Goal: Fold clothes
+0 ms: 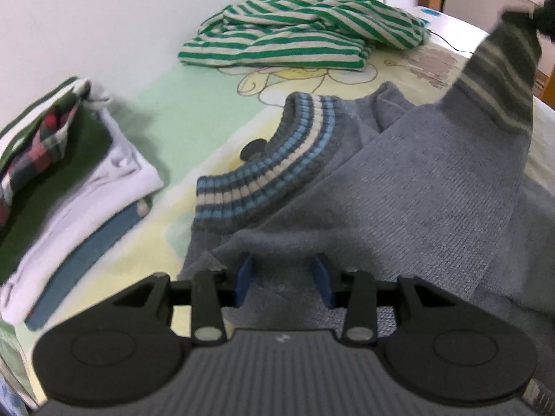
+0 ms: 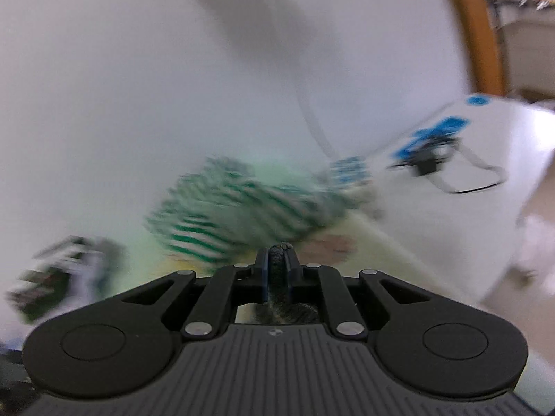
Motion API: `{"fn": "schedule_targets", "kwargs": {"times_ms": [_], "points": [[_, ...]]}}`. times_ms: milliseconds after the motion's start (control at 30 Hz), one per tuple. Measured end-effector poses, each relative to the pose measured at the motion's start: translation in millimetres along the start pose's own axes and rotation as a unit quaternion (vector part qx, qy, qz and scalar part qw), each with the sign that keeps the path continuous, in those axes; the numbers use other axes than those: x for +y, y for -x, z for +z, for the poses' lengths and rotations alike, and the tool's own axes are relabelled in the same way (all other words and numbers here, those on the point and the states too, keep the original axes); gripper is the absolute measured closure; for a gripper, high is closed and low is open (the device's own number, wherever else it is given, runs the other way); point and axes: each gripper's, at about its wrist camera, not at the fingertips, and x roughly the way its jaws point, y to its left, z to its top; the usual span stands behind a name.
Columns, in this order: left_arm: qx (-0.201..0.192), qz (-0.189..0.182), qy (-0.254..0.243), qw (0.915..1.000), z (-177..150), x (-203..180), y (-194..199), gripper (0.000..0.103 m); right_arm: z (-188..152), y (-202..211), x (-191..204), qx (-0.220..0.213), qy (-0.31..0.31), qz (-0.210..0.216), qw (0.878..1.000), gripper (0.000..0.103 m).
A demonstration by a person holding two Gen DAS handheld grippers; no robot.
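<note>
Here, the grey sweater (image 1: 399, 190) lies spread on the bed (image 1: 194, 114) just ahead of the left tool (image 1: 282, 274), its blue-and-cream ribbed collar (image 1: 256, 180) ahead and slightly left. A fold of the knit drapes over that tool's spread blue fingers (image 1: 244, 275) (whether they press it, I cannot tell). The right tool (image 2: 277, 260) pinches the striped cuff (image 2: 277, 270), lifting the sleeve (image 1: 499, 79) up at the far right. Further ahead rests a crumpled green-striped top (image 1: 295, 31); well to the left sits a stack of folded clothes (image 1: 66, 180). The right wrist view is heavily blurred.
</note>
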Motion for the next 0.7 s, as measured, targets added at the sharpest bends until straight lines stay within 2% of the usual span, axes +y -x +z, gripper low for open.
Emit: {"fn": "schedule_targets", "kwargs": {"times_ms": [100, 233, 367, 467, 567, 700], "points": [[0.003, 0.001, 0.006, 1.0, 0, 4, -5, 0.055, 7, 13, 25, 0.015, -0.014, 0.084, 0.996, 0.094], [0.0, -0.012, 0.037, 0.9993, 0, 13, -8, 0.054, 3, 28, 69, 0.047, -0.005, 0.189, 0.981, 0.094], [-0.004, -0.01, 0.036, 0.9993, -1, 12, -6, 0.054, -17, 38, 109, 0.107, 0.002, 0.293, 0.95, 0.094], [-0.006, -0.004, 0.028, 0.9996, -3, 10, -5, 0.054, -40, 45, 132, 0.158, 0.012, 0.348, 0.924, 0.094], [-0.008, -0.008, 0.033, 0.9994, -3, 11, -3, 0.052, -66, 53, 146, 0.217, 0.015, 0.387, 0.896, 0.094], [-0.008, -0.008, 0.031, 0.9995, -5, 11, -4, 0.05, -96, 70, 155, 0.276, 0.042, 0.406, 0.87, 0.094]]}}
